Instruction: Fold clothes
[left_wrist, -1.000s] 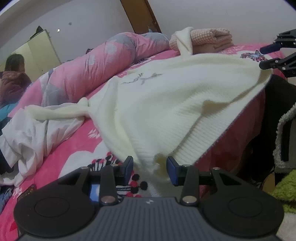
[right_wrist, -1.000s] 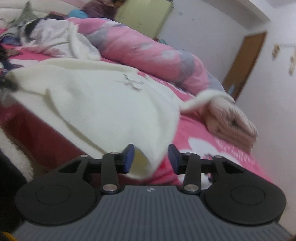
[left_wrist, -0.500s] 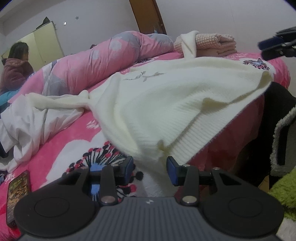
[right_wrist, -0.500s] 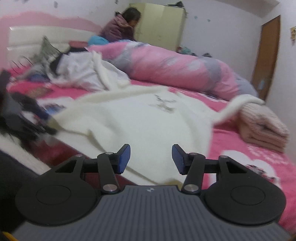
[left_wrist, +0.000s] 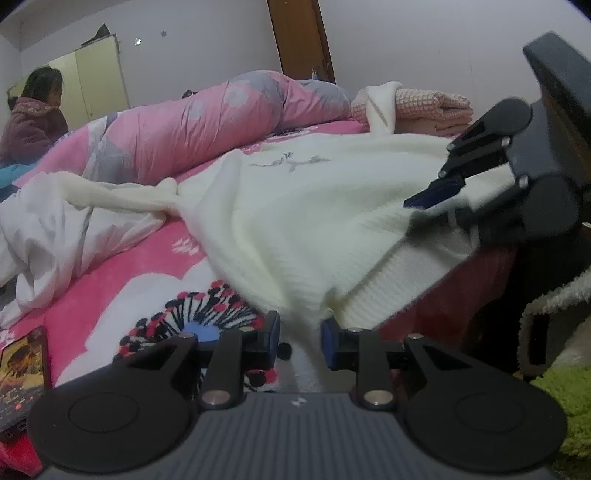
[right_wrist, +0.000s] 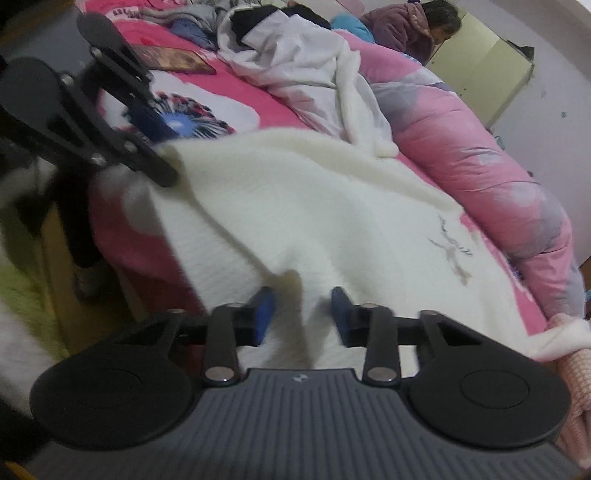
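Since a second ago the right gripper (right_wrist: 302, 314) has swung across to the cream knit sweater's (left_wrist: 295, 221) hem at the bed's (left_wrist: 147, 266) edge, and now shows large in the left view. Its jaws pinch a ridge of hem. The left gripper (left_wrist: 300, 334) is closing on a bunched hem fold between its pads. Spread over the pink sheet, the sweater overhangs the edge.
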